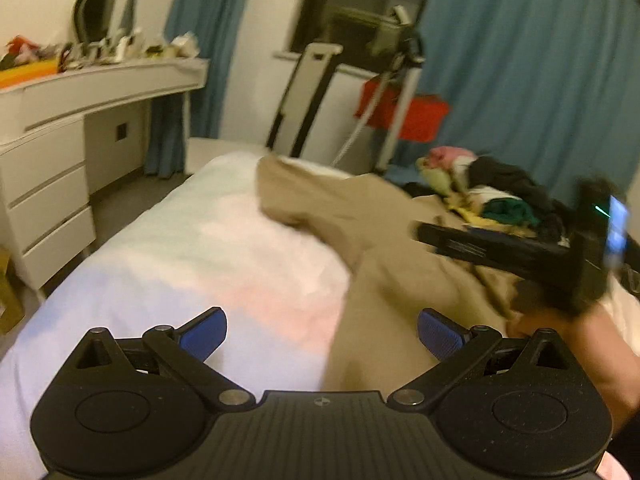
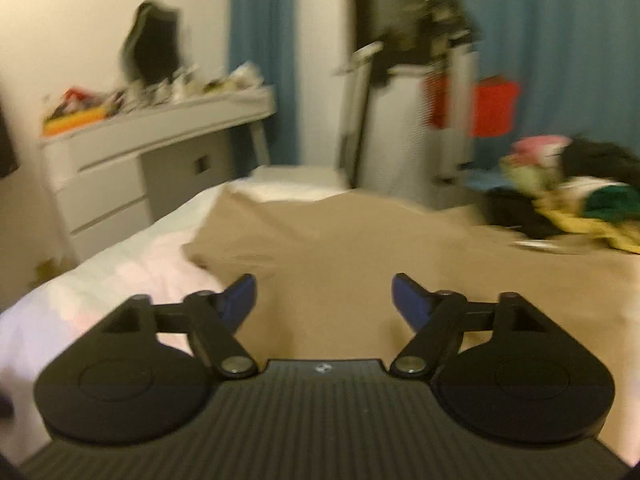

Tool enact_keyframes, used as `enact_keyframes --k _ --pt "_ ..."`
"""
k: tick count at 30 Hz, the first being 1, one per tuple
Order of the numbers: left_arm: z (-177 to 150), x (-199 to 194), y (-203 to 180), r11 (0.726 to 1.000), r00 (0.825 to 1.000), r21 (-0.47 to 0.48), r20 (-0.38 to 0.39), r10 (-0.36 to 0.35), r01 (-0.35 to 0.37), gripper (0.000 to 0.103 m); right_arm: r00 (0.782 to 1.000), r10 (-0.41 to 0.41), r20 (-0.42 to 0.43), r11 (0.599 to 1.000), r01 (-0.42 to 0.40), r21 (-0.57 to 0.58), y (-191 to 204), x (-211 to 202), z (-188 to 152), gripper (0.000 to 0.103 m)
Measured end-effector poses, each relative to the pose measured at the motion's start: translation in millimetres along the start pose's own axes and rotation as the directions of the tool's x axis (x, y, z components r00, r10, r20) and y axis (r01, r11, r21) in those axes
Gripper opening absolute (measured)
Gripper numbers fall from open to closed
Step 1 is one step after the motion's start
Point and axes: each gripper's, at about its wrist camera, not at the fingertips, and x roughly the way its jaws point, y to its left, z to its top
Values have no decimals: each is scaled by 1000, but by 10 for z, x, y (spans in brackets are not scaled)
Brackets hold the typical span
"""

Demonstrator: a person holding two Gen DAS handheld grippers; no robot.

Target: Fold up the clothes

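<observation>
A tan garment (image 1: 384, 240) lies spread on the white bed (image 1: 200, 248), rumpled at its far left end. In the right wrist view the same tan garment (image 2: 360, 240) fills the middle. My left gripper (image 1: 322, 334) hovers over the garment's left edge, jaws wide open, nothing between the blue pads. My right gripper (image 2: 324, 304) hangs above the tan cloth, open and empty. The right gripper (image 1: 520, 248) also shows blurred at the right of the left wrist view, held by a hand (image 1: 576, 344).
A heap of mixed clothes (image 1: 492, 192) sits at the bed's far right. A white desk with drawers (image 1: 52, 152) stands left of the bed. A tripod (image 1: 396, 92) and a red box (image 1: 412, 112) stand before blue curtains (image 1: 540, 80) beyond the bed's end.
</observation>
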Motion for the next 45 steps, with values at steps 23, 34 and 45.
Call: enact_keyframes --k 23,34,45 --pt "7 268 193 997 999 -75 38 35 -33 102 968 -90 234 995 75 71 9 96 683 6" --pt "-273 318 -284 994 1000 109 -18 -16 17 102 914 -370 167 833 247 494 -1735 -498 -167 5" --pt "-398 596 -538 990 996 128 -79 -46 56 102 970 -243 -11 860 220 461 -1957 -319 -564 70"
